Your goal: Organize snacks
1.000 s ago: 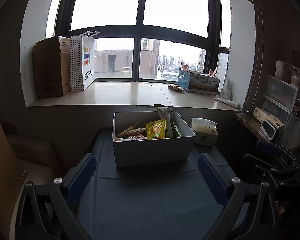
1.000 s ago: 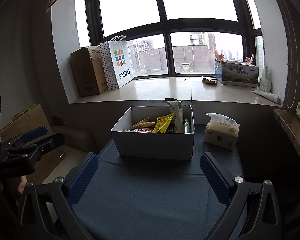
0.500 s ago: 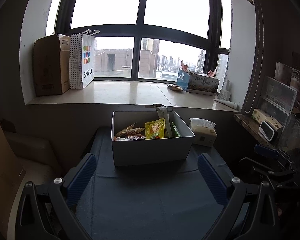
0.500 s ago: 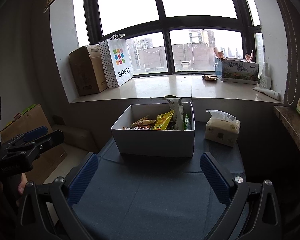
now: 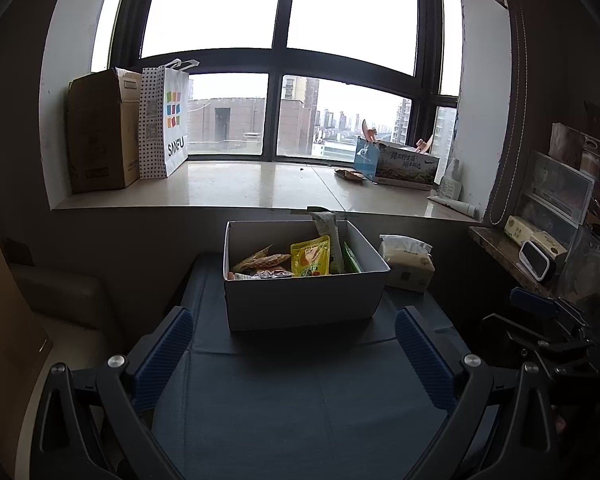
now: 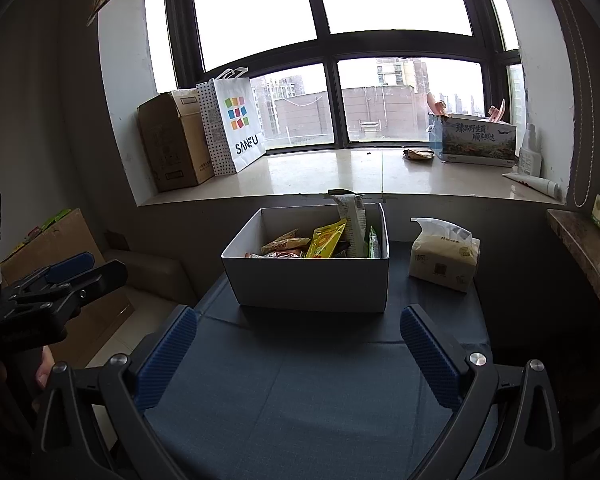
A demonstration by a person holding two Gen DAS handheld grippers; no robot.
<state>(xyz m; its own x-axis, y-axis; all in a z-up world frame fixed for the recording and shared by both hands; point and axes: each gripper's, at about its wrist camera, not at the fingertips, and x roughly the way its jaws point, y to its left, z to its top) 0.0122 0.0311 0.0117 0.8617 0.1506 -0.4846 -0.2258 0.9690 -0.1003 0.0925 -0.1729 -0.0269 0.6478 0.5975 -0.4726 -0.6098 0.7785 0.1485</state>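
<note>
Several snack packets (image 5: 310, 258) are seen inside white box (image 5: 304, 300) on blue cloth (image 5: 300, 400) | left gripper (image 5: 296, 354) and right gripper (image 6: 300, 356) are held spread, empty | progress: packets boxed; sorting stage undetermined.

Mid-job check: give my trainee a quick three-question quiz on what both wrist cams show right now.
1. True or false: both tongs, left and right, are open and hold nothing.
2. Where are the snacks? A) on the windowsill B) in the white box C) in the paper bag
3. What sits on the table beside the box, on the right tongs' side?

Key: 1 true; 2 B; 3 the tissue pack.
</note>
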